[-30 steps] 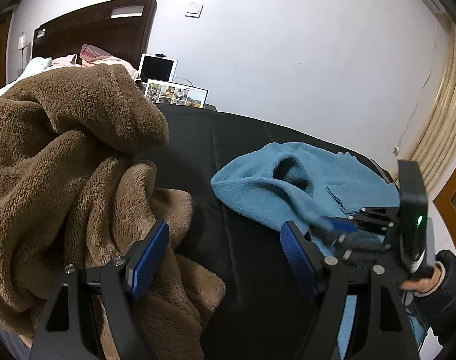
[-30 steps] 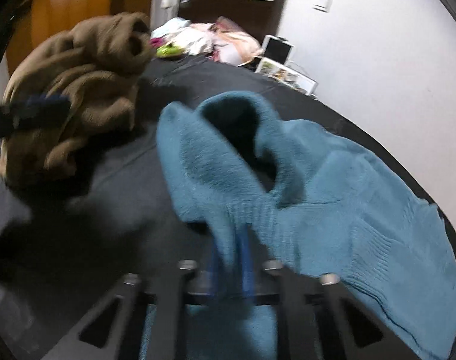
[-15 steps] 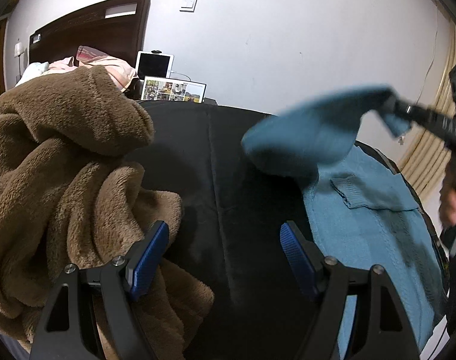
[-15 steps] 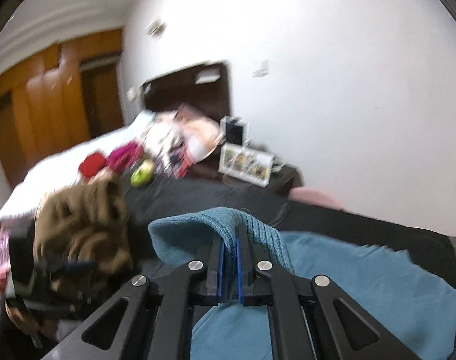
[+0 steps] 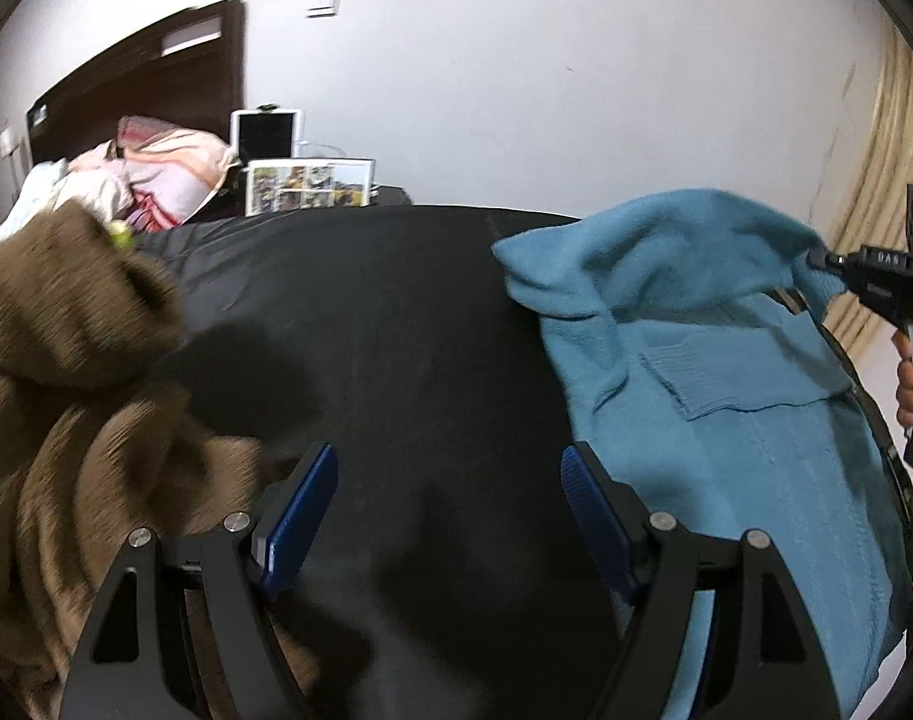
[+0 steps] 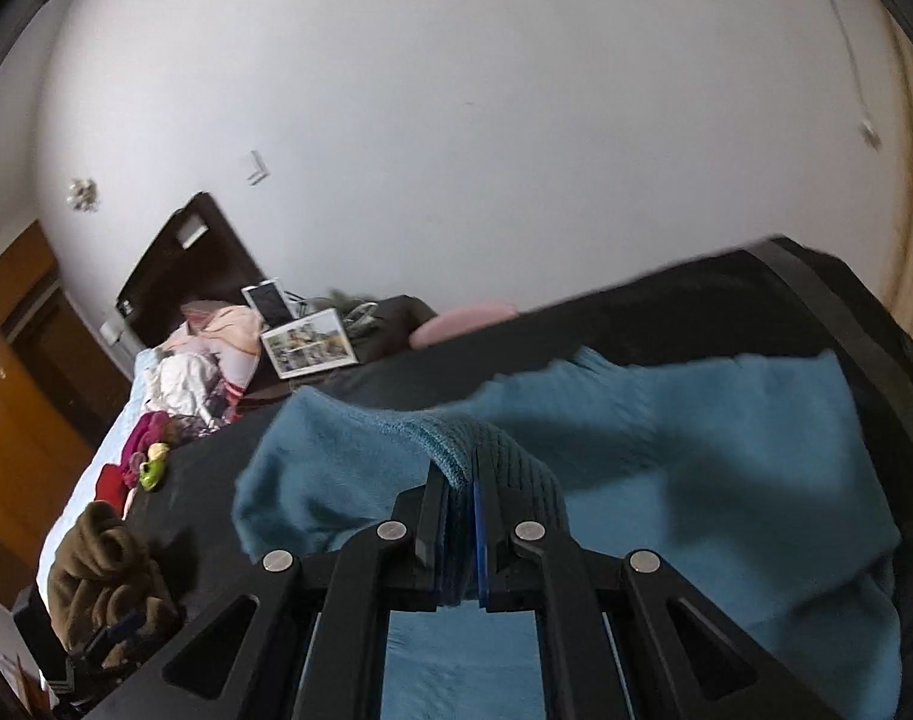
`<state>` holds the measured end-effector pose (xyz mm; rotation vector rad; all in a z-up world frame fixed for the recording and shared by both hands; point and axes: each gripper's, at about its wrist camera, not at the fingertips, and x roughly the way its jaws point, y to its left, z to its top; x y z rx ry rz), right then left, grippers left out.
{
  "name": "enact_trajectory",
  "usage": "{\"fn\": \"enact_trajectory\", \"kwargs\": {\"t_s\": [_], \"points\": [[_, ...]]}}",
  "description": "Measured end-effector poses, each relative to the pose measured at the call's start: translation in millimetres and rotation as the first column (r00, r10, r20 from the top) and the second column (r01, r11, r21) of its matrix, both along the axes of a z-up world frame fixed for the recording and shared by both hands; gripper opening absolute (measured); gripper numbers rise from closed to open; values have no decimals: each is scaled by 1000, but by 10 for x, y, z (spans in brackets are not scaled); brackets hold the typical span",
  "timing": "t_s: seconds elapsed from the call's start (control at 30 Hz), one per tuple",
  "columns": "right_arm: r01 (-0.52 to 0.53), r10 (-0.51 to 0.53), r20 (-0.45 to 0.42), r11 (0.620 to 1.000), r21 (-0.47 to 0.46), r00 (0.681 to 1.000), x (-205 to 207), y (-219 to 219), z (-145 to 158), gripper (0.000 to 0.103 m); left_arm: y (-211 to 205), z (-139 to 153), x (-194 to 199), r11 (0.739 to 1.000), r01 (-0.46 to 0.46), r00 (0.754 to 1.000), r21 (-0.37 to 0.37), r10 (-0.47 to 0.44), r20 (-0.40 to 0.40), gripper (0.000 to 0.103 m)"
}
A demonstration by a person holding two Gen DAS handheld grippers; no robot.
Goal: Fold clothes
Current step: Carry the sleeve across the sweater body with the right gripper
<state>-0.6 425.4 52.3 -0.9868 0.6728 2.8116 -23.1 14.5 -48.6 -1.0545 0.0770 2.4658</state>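
My right tongs [image 6: 461, 480] pinch the blue sweater's [image 5: 726, 372] lifted sleeve above the black bench [image 5: 396, 330]; my left tongs [image 5: 447, 504], spread wide, hover low beside a brown fleece [image 5: 66, 360]

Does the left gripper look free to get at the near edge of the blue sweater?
Probably yes: the left gripper is open and empty, and the blue sweater lies just beside its right finger on the black cover, nothing between.
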Motion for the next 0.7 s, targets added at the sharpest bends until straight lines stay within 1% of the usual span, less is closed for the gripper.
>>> {"fn": "enact_trajectory", "kwargs": {"t_s": [0.07, 0.13, 0.33, 0.47, 0.57, 0.63, 0.7], "points": [[6, -6, -1, 1000, -10, 1000, 70, 95, -34, 7, 177, 0, -42, 1000, 16, 1000, -23, -16, -10, 80], [4, -4, -14, 1000, -13, 1000, 128, 168, -6, 7, 354, 1, -84, 998, 32, 999, -46, -33, -20, 80], [-42, 37, -82, 998, -55, 996, 386, 284, 224, 7, 866, -87, -223, 989, 65, 996, -136, -73, -57, 80], [-51, 45, -102, 997, -58, 994, 526, 358, 326, 7, 981, -240, -356, 983, 28, 998, -183, -39, -56, 80], [-37, 32, -92, 998, -53, 995, 540, 407, 315, 7, 1056, -360, -458, 976, -3, 998, -216, -9, -56, 80], [-31, 27, -82, 998, -54, 996, 541, 432, 300, 7, 1040, -452, -531, 974, -25, 999, -226, 16, -41, 80], [-25, 21, -72, 998, -55, 997, 543, 456, 285, 7, 1019, -499, -569, 977, -32, 999, -213, 26, -28, 80]]}}
